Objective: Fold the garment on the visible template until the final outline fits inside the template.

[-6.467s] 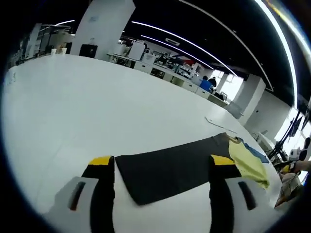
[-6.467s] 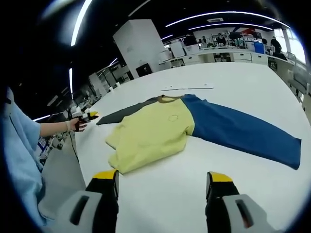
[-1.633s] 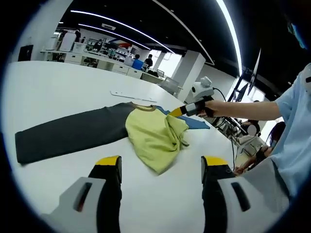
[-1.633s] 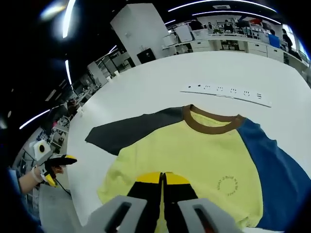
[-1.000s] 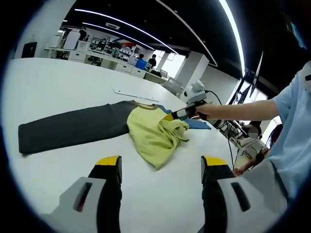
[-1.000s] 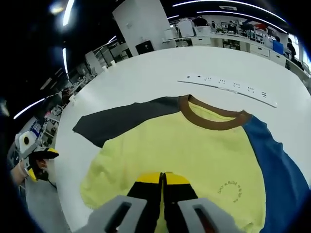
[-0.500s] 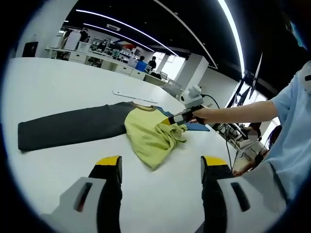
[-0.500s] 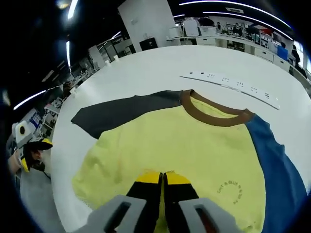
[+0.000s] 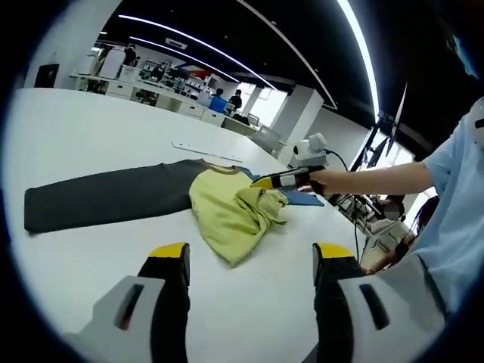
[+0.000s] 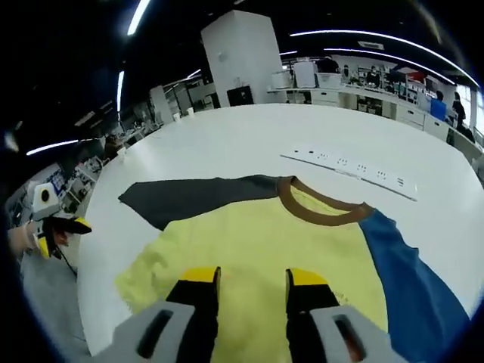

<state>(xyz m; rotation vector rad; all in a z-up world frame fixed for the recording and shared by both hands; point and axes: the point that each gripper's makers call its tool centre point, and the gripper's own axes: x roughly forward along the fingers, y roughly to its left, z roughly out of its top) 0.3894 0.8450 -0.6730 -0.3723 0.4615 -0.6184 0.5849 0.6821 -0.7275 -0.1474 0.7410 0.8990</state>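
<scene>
Right hand-held gripper [image 10: 246, 281] released the yellow long-sleeved shirt's [image 10: 280, 249] bunched hem.
Left hand-held gripper [image 9: 249, 254] hung open; sleeve fold next.

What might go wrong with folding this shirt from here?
1. The shirt lies bunched near the open right hand-held gripper; folding over that lump may leave a bulky, crooked outline.
2. The grey sleeve lies stretched far out; dragging it in could pull the shirt askew.
3. The power strip sits close to the collar and might get snagged.
</scene>
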